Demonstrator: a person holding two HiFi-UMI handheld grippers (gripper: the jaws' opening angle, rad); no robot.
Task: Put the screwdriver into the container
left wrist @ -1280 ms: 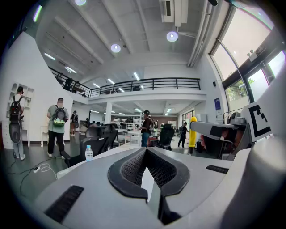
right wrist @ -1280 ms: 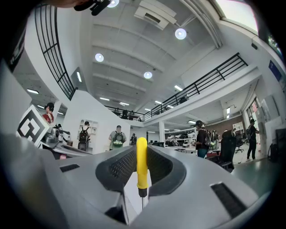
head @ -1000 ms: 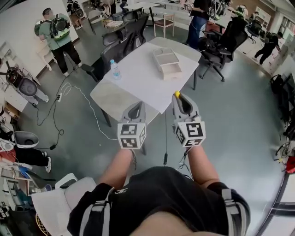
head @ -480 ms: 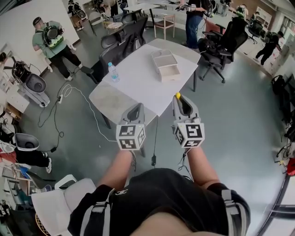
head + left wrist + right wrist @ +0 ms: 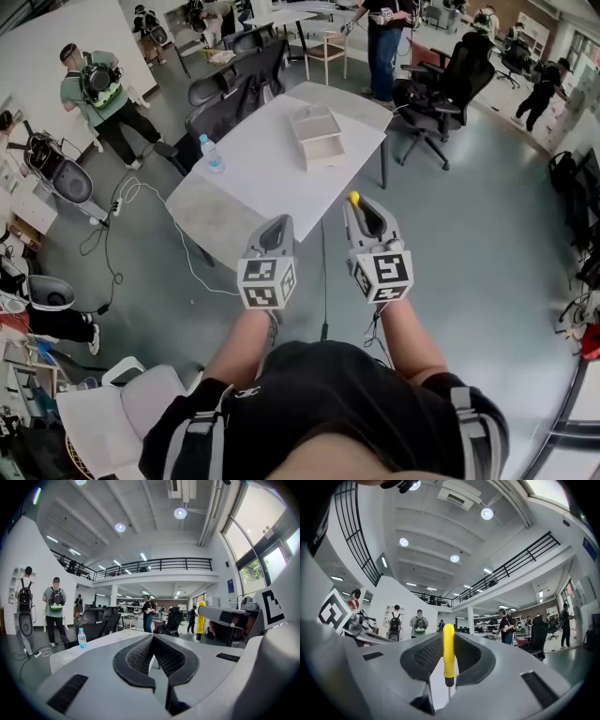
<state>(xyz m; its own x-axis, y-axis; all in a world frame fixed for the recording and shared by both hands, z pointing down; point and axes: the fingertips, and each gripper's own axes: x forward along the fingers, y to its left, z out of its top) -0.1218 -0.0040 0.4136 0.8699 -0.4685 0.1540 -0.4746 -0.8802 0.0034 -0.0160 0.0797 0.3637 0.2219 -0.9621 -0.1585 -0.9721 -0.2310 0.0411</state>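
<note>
The screwdriver (image 5: pixel 353 198) has a yellow handle that sticks up from my right gripper (image 5: pixel 361 210), which is shut on it. In the right gripper view the screwdriver (image 5: pixel 448 652) stands upright between the pads, its thin metal shaft pointing down. My left gripper (image 5: pixel 274 232) is shut with nothing in it, its tips meeting in the left gripper view (image 5: pixel 152 637). The container (image 5: pixel 316 137), a pale open box with two compartments, lies on the white table (image 5: pixel 262 173) ahead of both grippers. Both grippers hover side by side just short of the table's near edge.
A water bottle (image 5: pixel 207 151) stands on the table's left side. Black office chairs (image 5: pixel 234 89) stand behind the table and another (image 5: pixel 441 84) to its right. Cables (image 5: pixel 141 202) trail over the grey floor at the left. Several people stand around the room.
Both grippers have moved forward towards the table, which now sits further left in the head view. The screwdriver stays in the right gripper.
</note>
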